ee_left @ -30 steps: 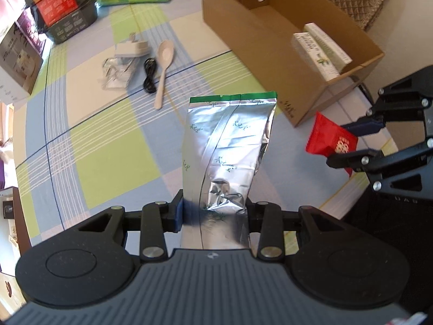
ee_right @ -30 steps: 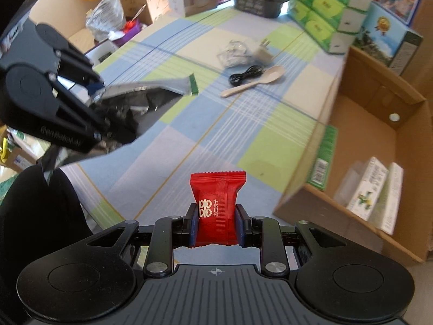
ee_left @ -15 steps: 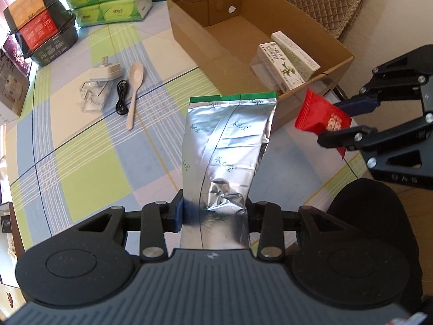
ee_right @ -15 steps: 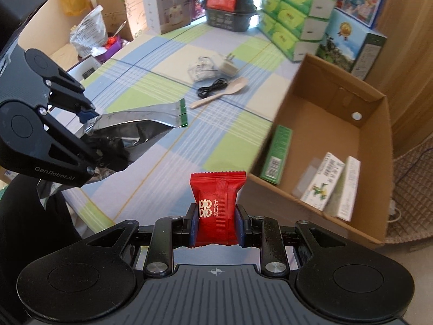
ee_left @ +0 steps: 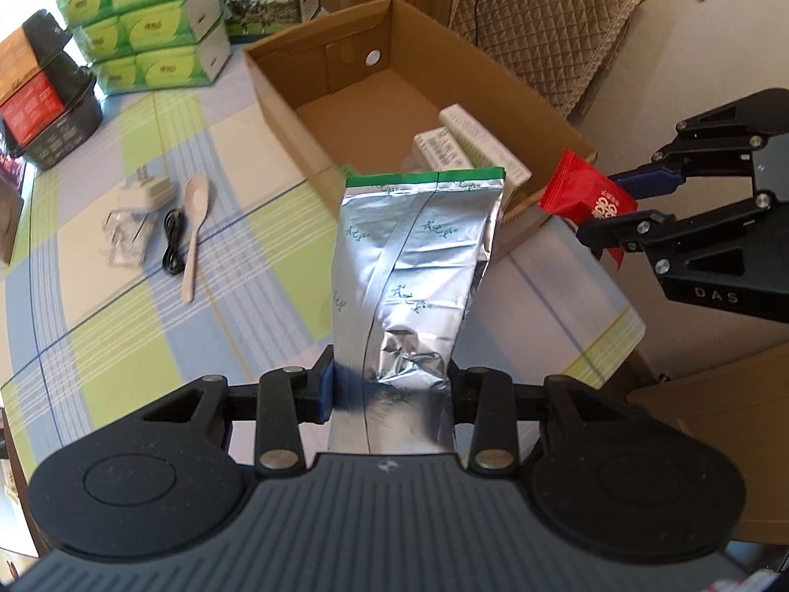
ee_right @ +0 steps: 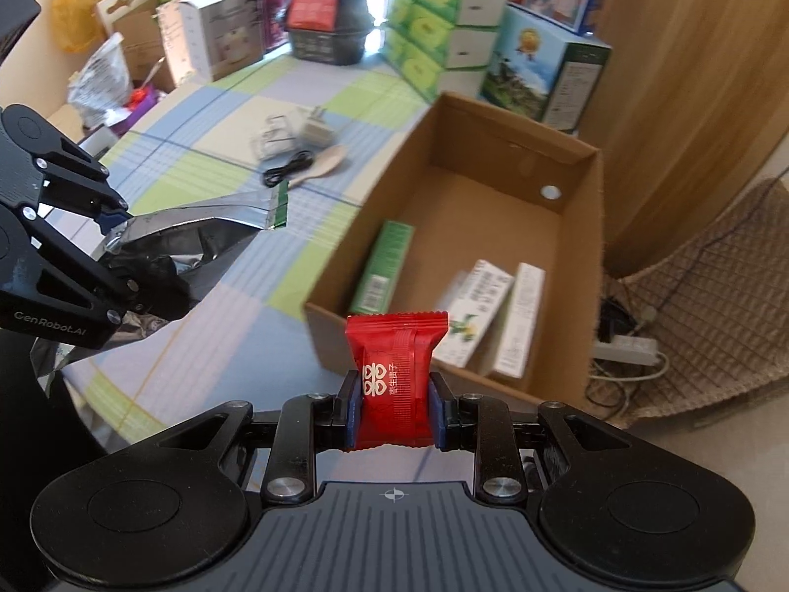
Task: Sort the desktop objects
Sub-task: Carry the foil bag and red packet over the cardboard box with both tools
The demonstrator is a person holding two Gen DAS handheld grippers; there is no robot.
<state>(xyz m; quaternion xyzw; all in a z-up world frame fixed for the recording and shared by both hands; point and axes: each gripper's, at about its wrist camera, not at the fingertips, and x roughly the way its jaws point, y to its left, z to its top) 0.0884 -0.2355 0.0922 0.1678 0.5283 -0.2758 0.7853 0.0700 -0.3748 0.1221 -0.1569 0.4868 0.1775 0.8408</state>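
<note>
Holding two items at once. Left gripper (ee_left: pixel 392 389) is pinched on the lower end of a silver foil bag (ee_left: pixel 419 246); bag stands up ahead of the fingers, green strip at its far end, creased where clamped. Judged light, thin, slick foil; contents seem sparse and soft, so it will flex and may slide if grip eases. Best hold is as now, across the flat lower end, not the seam.

Right gripper (ee_right: pixel 392 407) is pressed onto a small red snack pack (ee_right: pixel 397 360), clamped at mid-body, top edge proud of the pads. Judged v. light, crinkly, slightly cushioned; contents possibly crushable, so moderate squeeze only.

Outward from both: cardboard box (ee_right: pixel 577 256) lies just ahead and below the right gripper, and ahead-right of the left. Open top; inside are a green packet (ee_right: pixel 382 266) against the near-left wall and two white cartons (ee_right: pixel 498 315) at the near end. Far half of the floor is bare — room for both items, approx.

Ahead-left of the left gripper, on the checked tablecloth (ee_left: pixel 123 345): plug adapter (ee_left: pixel 148 192), clear wrapper (ee_left: pixel 125 237), black cable (ee_left: pixel 172 241), pale spoon (ee_left: pixel 192 237), all close together, well apart from the box.

Obstructions: the near box wall must be cleared before release. Grippers sit near each other; bag tip and red pack could foul if both go in together. Stacked tissue packs (ee_left: pixel 148 34) beyond the table, no hindrance.
</note>
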